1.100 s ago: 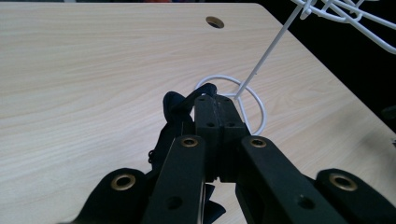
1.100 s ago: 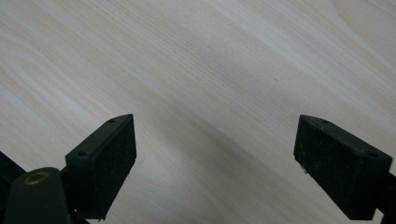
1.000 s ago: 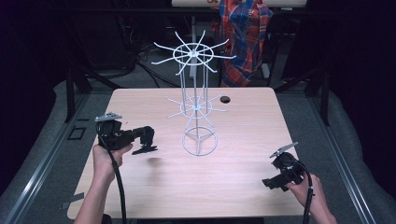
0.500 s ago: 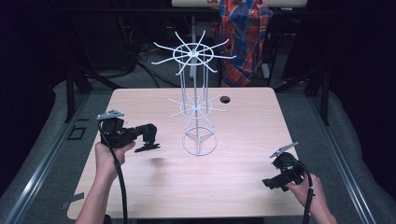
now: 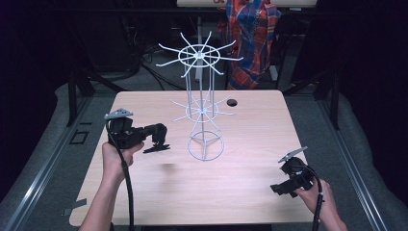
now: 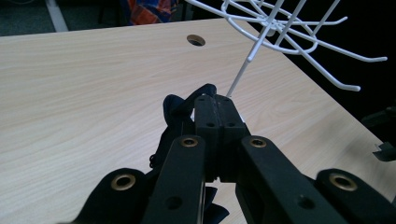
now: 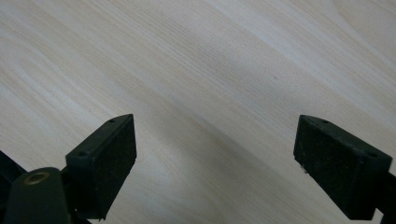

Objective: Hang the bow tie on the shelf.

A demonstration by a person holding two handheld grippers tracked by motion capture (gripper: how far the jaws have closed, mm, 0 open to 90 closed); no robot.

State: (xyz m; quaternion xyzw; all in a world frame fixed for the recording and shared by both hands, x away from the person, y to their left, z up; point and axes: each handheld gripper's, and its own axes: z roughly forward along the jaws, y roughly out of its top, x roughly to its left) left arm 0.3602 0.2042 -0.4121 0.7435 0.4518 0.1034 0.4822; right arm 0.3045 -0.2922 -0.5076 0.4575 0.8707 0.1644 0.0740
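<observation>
A white wire rack (image 5: 201, 108) with two tiers of hooked arms stands on the wooden table (image 5: 240, 192), behind the middle. My left gripper (image 5: 161, 133) hovers just left of the rack's ring base, pointing right. It is shut on a small black thing (image 5: 156, 148) that hangs below the jaws. In the left gripper view the jaws (image 6: 217, 102) press together, the black thing's loop (image 6: 175, 109) curls beside them, and the rack's lower arms (image 6: 299, 42) reach out ahead. My right gripper (image 5: 280, 188) sits low at the front right, open, with bare wood between its pads (image 7: 109, 154).
A round cable hole (image 5: 232, 102) lies in the table behind the rack. A person in a plaid shirt (image 5: 252, 33) stands beyond the far edge. Dark floor and metal frame legs surround the table. The front middle of the tabletop is bare wood.
My left gripper has drifted a little to the right, toward the rack, with the black thing still in it. The right gripper has stayed put.
</observation>
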